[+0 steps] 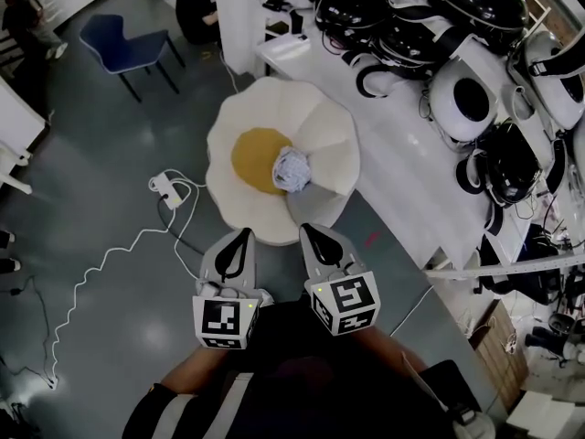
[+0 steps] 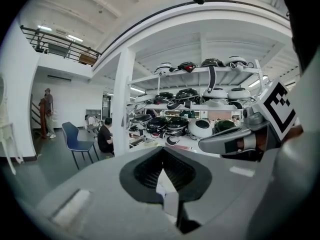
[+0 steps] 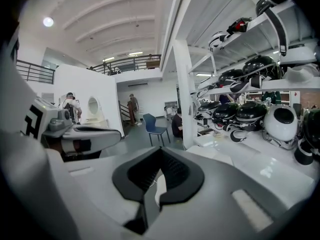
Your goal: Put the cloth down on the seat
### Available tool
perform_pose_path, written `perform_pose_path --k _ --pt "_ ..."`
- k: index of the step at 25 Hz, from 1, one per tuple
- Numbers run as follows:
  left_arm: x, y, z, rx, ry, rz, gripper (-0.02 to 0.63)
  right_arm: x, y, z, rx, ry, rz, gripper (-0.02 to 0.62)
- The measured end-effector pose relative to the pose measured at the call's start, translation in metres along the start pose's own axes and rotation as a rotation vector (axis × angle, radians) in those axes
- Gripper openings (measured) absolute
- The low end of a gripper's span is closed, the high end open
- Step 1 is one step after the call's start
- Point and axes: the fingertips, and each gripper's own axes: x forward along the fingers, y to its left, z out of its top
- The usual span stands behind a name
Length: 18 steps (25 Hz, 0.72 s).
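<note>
Task item: the cloth (image 1: 292, 168), pale and crumpled into a ball, lies on the mustard seat cushion (image 1: 253, 158) of a white petal-shaped chair (image 1: 315, 126). It sits at the cushion's right edge, against the petal back. Neither claw touches it.

Left claw (image 1: 241, 239): clenched, jaws together, nothing between them. Right claw (image 1: 311, 236): clenched, likewise empty. In the head view both point toward the chair, with their tips at its near rim and apart from the cloth.

Markings: each claw carries a cube with black-and-white square markers, left (image 1: 226, 322) and right (image 1: 345, 302).

Surroundings:
- A long white bench (image 1: 402, 154) runs just beside the chair on the right, crowded with black and white helmets (image 1: 462, 99). More helmets fill the shelves above it.
- A white power strip (image 1: 164, 187) lies on the grey floor (image 1: 91, 154) near the chair's left side, and its cable (image 1: 101, 268) trails off to the lower left.
- A small red mark (image 1: 372, 239) shows on the floor beside the bench.
- A blue chair (image 1: 123, 44) stands well apart, with a seated person (image 1: 196, 7) beyond it next to a white column (image 1: 239, 16).
</note>
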Motion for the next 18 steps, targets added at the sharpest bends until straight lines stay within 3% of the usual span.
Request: perform_pose_path --k 7,18 --pt "-0.006 -0.003 -0.011 0.007 0.018 0.012 0.002 -0.001 0.004 -0.019 0.009 0.021 0.005 0.0" --pt "-0.021 -0.001 -0.011 0.006 0.001 0.021 0.002 -0.009 0.018 -0.015 -0.012 -0.006 0.008 0.0"
